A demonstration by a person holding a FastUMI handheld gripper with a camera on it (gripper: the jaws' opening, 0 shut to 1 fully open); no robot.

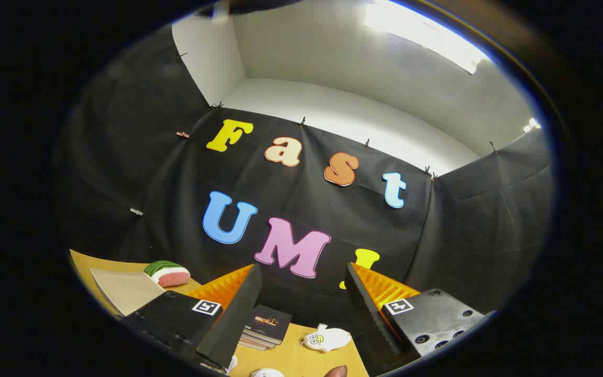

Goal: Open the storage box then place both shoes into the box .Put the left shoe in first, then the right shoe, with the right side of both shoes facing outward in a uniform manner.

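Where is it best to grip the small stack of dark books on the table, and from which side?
Probably across the stack of books at its near edges, coming from above: it lies flat on the wooden table. The gripper is open, its fingers apart with nothing between them, and the stack lies beyond them.

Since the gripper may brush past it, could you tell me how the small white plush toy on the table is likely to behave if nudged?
The white plush toy looks soft and rounded, so it would probably squash and slide rather than break. It seems light, so a nudge from the open gripper could easily shove it across the table, perhaps towards the stack of books.
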